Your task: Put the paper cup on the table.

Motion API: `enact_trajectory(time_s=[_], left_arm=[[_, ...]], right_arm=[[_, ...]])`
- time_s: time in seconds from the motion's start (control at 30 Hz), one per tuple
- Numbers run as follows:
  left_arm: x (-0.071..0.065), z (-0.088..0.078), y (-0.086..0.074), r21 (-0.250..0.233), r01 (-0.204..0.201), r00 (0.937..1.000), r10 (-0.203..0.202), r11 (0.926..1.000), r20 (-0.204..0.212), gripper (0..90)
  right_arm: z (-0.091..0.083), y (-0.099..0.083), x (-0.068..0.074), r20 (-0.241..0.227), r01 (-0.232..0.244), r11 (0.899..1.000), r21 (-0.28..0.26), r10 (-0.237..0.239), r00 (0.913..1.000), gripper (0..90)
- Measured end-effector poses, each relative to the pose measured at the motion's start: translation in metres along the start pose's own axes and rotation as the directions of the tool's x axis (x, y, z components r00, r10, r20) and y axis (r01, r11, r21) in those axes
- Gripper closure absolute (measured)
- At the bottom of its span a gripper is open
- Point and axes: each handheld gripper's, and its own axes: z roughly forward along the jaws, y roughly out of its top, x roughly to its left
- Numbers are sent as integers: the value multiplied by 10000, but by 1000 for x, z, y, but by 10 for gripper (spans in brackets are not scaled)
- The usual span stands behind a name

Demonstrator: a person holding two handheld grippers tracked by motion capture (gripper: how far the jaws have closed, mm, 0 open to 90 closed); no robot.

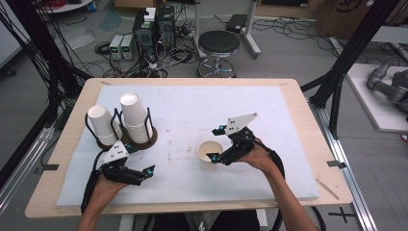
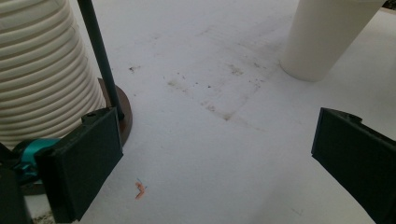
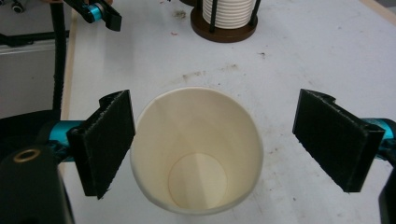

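A single paper cup (image 1: 209, 155) stands upright on the white mat (image 1: 192, 110), mouth up and empty (image 3: 196, 149). My right gripper (image 1: 215, 144) is open around it, one jaw on each side; in the right gripper view (image 3: 212, 144) the left jaw is right at the rim and the right jaw stands well clear. My left gripper (image 1: 140, 162) hovers open over bare mat (image 2: 215, 154), with nothing between its jaws. Two stacks of upside-down cups (image 1: 135, 118) (image 1: 102, 125) sit in a dark wire holder (image 1: 146, 138) just behind it. The near stack (image 2: 42, 79) is at the left of the left gripper view.
The mat covers most of a wooden table (image 1: 308, 144). A tiny orange scrap (image 2: 139, 190) lies on the mat between the left jaws. Beyond the far edge are a black stool (image 1: 219, 45), electronics boxes (image 1: 154, 29) and cables. Black frame posts (image 1: 353, 48) rise at the right.
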Motion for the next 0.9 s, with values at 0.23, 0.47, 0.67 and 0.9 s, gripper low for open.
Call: enact_trajectory(time_s=[0.23, 0.47, 0.67, 0.9], left_arm=[[0, 0, 0, 25, -20, 10000, 20, 10000, 19, 17], [0, -2, 0, -43, 15, 10000, -15, 10000, -61, 18], [0, -3, 0, -121, -36, 9999, 35, 9999, -107, 17], [-1, -3, 1, -124, -53, 9999, 52, 9999, -105, 17]], right_arm=[[-7, 1, 1, -48, -113, 9992, -382, 111, 9999, 134], [-14, 2, 3, 142, -147, 9979, -627, 156, 9998, 135], [-24, 1, 4, 305, -259, 9957, -893, 288, 9991, 136], [-31, 0, 6, 445, -300, 9925, -1188, 355, 9984, 137]])
